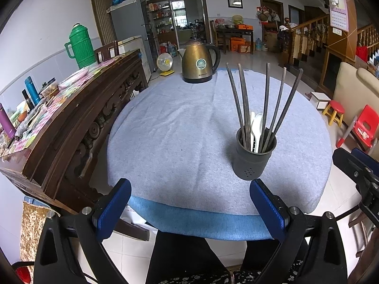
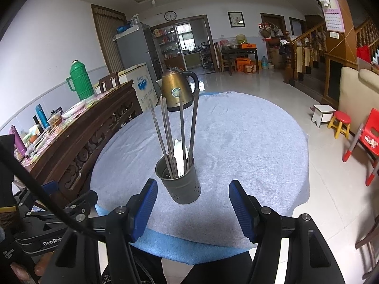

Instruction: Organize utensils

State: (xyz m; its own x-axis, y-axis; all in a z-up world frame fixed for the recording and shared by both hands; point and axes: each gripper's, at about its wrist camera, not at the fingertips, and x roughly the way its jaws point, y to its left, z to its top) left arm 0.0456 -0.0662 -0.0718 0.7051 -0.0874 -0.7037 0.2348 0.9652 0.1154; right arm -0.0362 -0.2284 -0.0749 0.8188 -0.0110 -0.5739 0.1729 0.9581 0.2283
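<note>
I hold both tongs, left and right, wide open and empty at the table's near edge; chopsticks and spoon already stand in the holder, lower centre.

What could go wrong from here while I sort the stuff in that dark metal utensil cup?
The tall dark chopsticks splay well above the dark grey perforated metal holder, so a nudge from the open right gripper might tip it.

The holder stands on a loose grey-blue cloth near the table's front edge; dragging the cloth could shift it.

The white plastic spoons sit low among the chopsticks, so gripping one risks snagging the sticks. The open left gripper holds nothing.
</note>
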